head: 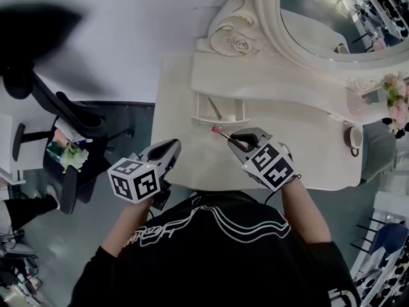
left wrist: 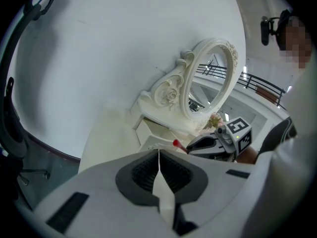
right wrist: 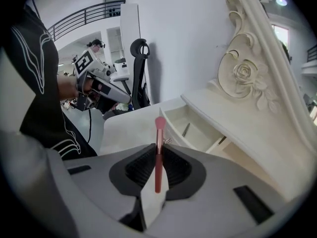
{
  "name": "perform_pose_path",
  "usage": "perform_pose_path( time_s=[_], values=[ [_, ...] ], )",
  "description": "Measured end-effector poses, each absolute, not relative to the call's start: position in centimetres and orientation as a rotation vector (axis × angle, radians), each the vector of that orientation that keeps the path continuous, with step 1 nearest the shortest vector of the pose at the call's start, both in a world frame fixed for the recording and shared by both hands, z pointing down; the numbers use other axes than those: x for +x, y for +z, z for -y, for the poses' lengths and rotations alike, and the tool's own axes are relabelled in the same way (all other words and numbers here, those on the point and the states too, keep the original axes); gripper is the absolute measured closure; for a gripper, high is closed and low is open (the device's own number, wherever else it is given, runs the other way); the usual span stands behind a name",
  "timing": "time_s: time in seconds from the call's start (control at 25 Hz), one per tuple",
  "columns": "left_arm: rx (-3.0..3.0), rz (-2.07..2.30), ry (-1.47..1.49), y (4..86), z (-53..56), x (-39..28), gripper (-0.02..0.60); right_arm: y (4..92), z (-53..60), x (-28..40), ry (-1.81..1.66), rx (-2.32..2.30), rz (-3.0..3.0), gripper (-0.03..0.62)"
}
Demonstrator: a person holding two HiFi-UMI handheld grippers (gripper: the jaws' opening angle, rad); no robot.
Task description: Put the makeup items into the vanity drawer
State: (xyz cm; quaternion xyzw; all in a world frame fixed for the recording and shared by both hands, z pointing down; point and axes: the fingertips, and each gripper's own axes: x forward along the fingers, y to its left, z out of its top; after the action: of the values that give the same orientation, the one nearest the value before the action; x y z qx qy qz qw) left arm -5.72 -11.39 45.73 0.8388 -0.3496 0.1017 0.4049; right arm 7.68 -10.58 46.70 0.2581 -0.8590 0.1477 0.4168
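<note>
My right gripper [head: 238,139] is shut on a pink makeup brush [head: 222,133], held above the white vanity top [head: 185,94] in front of the open drawer [head: 225,118]. In the right gripper view the brush [right wrist: 158,155] stands upright between the pads, its pink head up, with the drawer [right wrist: 198,138] just beyond; a thin dark item [right wrist: 185,129] lies inside. My left gripper [head: 169,151] hovers at the table's near edge, left of the right one, its jaws shut and empty [left wrist: 158,155]. From the left gripper view the right gripper [left wrist: 218,143] and the brush's red tip [left wrist: 176,143] show.
An ornate oval mirror [head: 319,18] rises behind the drawer shelf. A cup [head: 353,137] and pink flowers [head: 396,101] stand at the table's right end. A black office chair [head: 64,120] is on the floor to the left.
</note>
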Motion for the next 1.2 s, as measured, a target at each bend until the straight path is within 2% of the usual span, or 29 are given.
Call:
perform_pose_path(
  time_s=[0.52, 1.2],
  values=[
    [2.096, 0.903, 0.237, 45.8, 12.8, -6.5, 0.554, 44.7, 15.7, 6.7, 0.321, 0.68, 2.196, 0.53],
    [2.063, 0.9, 0.238, 47.4, 14.6, -6.8, 0.554, 48.9, 19.6, 6.4, 0.333, 0.611, 2.091, 0.53]
  ],
)
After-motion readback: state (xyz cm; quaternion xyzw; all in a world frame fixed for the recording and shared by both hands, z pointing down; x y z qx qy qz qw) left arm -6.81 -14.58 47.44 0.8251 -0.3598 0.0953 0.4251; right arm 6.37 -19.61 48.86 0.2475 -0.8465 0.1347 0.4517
